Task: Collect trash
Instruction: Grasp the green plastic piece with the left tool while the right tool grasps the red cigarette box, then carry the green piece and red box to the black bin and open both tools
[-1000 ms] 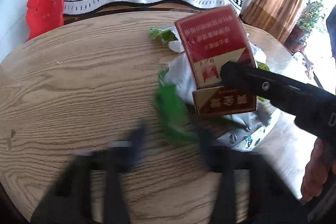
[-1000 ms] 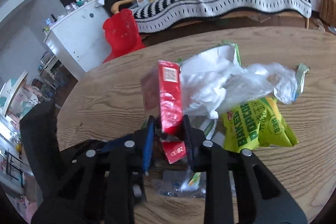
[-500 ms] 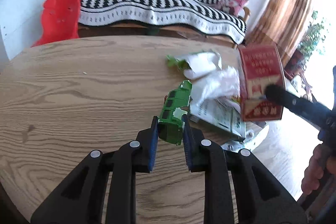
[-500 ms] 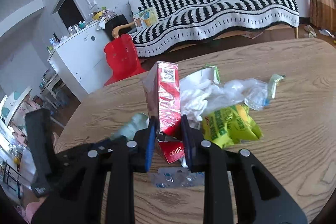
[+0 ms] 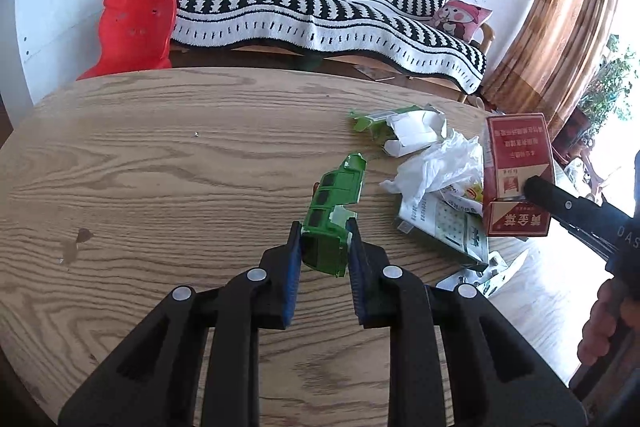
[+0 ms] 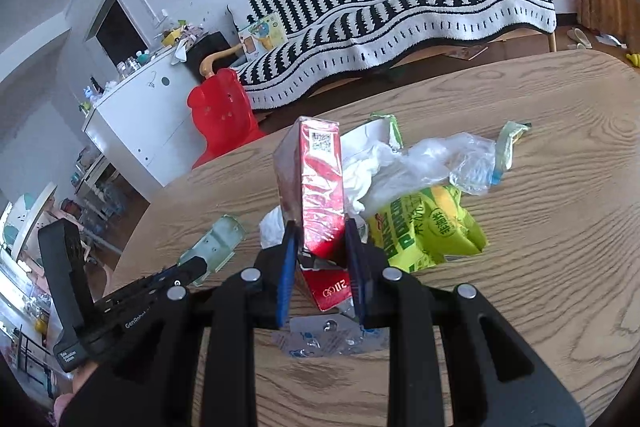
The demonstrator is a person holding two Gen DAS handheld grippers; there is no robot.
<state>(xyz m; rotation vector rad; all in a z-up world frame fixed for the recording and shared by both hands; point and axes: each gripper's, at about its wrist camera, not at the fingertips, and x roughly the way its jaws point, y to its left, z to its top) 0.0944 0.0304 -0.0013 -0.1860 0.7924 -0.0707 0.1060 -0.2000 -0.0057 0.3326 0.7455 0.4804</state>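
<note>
Clearly both grippers have trash in their grip. Low in the middle of the left wrist view, the left gripper point(image 5: 323, 241) has its jaws drawn narrow on the near end of a flattened green carton point(image 5: 334, 217), blue pads pressing it from both sides; the carton's far end slants up toward the frame's centre, over the wooden table point(image 5: 160, 167). To its right lies the trash pile: a torn white and green box point(image 5: 404, 129) at the top, crumpled white plastic point(image 5: 440, 163) below it, and a printed paper packet point(image 5: 444, 227) lying flat beneath that. At the right edge of that view the red cigarette pack point(image 5: 516, 163) stands upright, with a black finger of the right gripper point(image 5: 521, 191) against its face and part of a hand point(image 5: 600, 327) lower down.

From the right wrist view, the right gripper point(image 6: 320, 247) is narrow too, clamped on the lower part of the red cigarette pack point(image 6: 320, 183), which rises upright in the middle of the frame. Just right of it sits a yellow-green popcorn bag point(image 6: 432, 227), with clear plastic point(image 6: 456, 159) above it. A crinkled clear wrapper point(image 6: 328, 339) lies on the table below the jaws. At lower left the left gripper point(image 6: 208, 259) holds the green carton point(image 6: 218, 239), seen here pale.

A striped sofa point(image 5: 320, 7) and a red chair point(image 5: 136, 27) fill the upper part of the left view.
</note>
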